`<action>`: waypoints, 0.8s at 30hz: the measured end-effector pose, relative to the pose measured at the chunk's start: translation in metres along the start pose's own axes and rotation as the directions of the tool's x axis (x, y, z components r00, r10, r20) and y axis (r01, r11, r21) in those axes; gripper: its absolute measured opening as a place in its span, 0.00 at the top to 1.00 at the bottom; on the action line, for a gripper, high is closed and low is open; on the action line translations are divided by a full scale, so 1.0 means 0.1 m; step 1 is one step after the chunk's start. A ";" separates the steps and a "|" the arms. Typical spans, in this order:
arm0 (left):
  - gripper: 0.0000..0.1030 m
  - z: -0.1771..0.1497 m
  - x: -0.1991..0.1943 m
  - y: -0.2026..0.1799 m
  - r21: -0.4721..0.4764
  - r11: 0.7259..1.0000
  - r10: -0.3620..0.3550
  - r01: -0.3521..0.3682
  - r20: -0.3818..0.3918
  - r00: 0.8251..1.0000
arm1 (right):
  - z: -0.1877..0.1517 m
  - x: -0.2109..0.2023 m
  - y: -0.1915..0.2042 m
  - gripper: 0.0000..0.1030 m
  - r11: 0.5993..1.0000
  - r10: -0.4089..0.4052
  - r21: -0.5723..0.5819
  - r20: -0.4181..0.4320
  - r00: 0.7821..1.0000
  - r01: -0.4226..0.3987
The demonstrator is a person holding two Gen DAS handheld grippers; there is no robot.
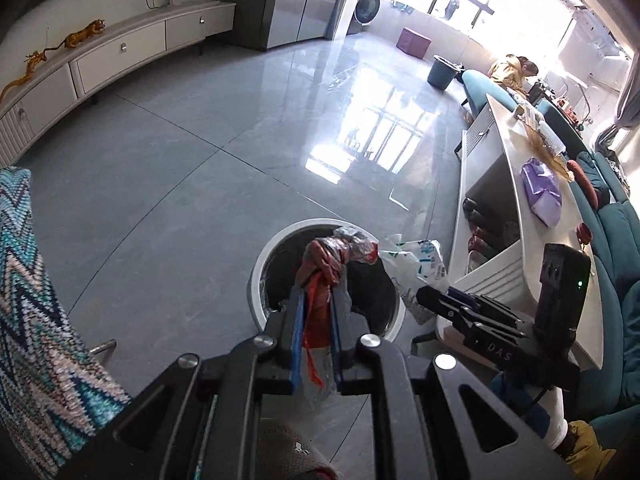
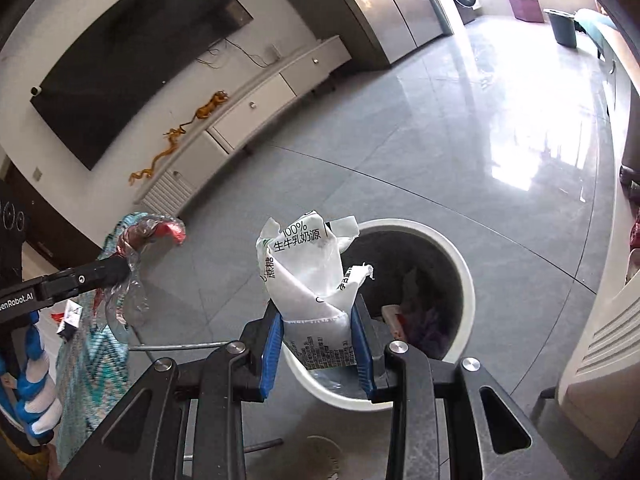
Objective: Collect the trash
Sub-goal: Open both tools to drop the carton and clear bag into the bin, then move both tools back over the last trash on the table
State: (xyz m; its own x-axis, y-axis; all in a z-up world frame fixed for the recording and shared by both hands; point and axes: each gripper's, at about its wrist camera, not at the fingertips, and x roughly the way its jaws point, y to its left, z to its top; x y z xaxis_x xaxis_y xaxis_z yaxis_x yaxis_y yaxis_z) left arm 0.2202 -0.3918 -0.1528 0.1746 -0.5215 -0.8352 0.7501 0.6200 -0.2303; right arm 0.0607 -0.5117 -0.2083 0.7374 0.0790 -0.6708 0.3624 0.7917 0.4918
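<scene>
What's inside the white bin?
The bin has a dark liner, with some pinkish and purple trash low down. What those pieces are I can't tell. The milk pouch in the right gripper hides the near side.

White bin (image 2: 460,264), red-and-clear wrapper (image 1: 332,256)

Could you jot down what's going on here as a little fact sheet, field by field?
Place: living room, glossy grey tile floor
Left gripper: shut on a crumpled clear-and-red wrapper
Right gripper: shut on a crushed white milk carton
Bin: white round bin, open, some trash already inside
Stage: both pieces held by the bin, not yet dropped
</scene>
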 end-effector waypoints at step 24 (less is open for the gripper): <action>0.48 0.10 0.16 0.03 -0.073 0.997 -0.027 0.028 0.019 0.999 | 0.05 0.18 -0.05 0.39 0.991 -0.128 -0.050 -0.018 0.992 0.127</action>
State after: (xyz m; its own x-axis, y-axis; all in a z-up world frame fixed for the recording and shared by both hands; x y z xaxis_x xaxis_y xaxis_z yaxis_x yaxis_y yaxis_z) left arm 0.2317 -0.4038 -0.1623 0.1667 -0.5492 -0.8189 0.7064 0.6459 -0.2895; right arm 0.0750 -0.5173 -0.2197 0.6744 -0.0125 -0.7382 0.4243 0.8249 0.3736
